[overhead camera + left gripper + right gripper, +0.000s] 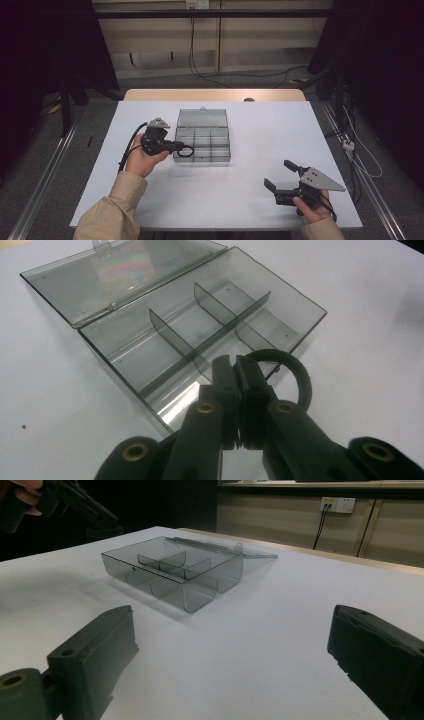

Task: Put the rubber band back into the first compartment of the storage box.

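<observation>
A clear smoky plastic compartment box lies open mid-table, its lid folded flat behind it. Dividers split the box into several empty cells. My left gripper hovers at the box's near left corner, shut on a black rubber ring. In the left gripper view the jaws pinch the ring by its edge, and the loop hangs out to the right over the box's corner. My right gripper rests low at the table's near right, open and holding nothing, pointing toward the box.
The white table top has bare room to the right of and in front of the box. A wooden strip runs along its far edge. Cables and dark stands sit on the floor beyond. The left hand and its gripper appear far off in the right gripper view.
</observation>
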The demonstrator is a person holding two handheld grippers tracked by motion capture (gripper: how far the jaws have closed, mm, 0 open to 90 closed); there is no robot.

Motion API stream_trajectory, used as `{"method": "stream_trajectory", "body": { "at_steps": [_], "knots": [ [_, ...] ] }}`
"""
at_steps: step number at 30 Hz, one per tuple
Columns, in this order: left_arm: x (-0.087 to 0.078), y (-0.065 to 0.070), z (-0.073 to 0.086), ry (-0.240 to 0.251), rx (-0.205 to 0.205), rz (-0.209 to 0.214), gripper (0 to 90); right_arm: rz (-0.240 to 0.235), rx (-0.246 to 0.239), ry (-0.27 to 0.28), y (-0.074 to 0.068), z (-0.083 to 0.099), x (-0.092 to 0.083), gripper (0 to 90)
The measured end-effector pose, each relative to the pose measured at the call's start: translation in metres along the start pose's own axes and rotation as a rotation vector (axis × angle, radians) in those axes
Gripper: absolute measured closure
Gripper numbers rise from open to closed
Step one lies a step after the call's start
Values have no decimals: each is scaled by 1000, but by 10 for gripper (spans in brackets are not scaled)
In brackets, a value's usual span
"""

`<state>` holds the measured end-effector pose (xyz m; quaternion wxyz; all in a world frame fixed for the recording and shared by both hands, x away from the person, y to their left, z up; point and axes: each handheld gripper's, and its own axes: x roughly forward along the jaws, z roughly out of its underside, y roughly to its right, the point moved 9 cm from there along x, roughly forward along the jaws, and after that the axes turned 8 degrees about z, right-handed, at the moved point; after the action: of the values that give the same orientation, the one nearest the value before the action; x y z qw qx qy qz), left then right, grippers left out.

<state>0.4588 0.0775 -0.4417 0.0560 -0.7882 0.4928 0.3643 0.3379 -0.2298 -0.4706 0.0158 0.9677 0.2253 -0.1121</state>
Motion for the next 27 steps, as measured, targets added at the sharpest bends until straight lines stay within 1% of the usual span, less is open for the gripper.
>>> {"method": "stream_trajectory", "body": {
  "at_steps": [4, 7, 9, 11, 12, 20, 21, 25, 26, 27],
  "knots": [
    [1, -3, -3, 3, -5, -6, 885, 1, 0, 1, 0, 0, 0, 48],
    [3, -5, -3, -6, 5, -7, 885, 0, 1, -1, 0, 0, 0, 48],
    [4, -6, -4, -9, 6, -15, 885, -3, 0, 0, 0, 0, 0, 49],
    [6, -7, -5, -7, 0, -12, 885, -2, 0, 1, 0, 0, 0, 49],
    [6, -9, -5, -11, 5, -19, 885, -2, 0, 0, 0, 0, 0, 48],
    [7, -19, -7, -1, -23, -27, 885, -4, 0, 1, 0, 0, 0, 48],
    [7, -20, -8, -5, -16, -30, 885, -4, 0, 0, 0, 0, 0, 48],
    [9, -22, -10, -2, -21, -35, 885, -5, 1, 0, 0, 0, 0, 49],
    [9, -24, -11, 0, -22, -51, 885, -5, 1, 1, 0, 0, 0, 49],
    [10, -24, -11, -4, -20, -35, 885, -5, 1, 1, 0, 0, 0, 49]
  ]
}}
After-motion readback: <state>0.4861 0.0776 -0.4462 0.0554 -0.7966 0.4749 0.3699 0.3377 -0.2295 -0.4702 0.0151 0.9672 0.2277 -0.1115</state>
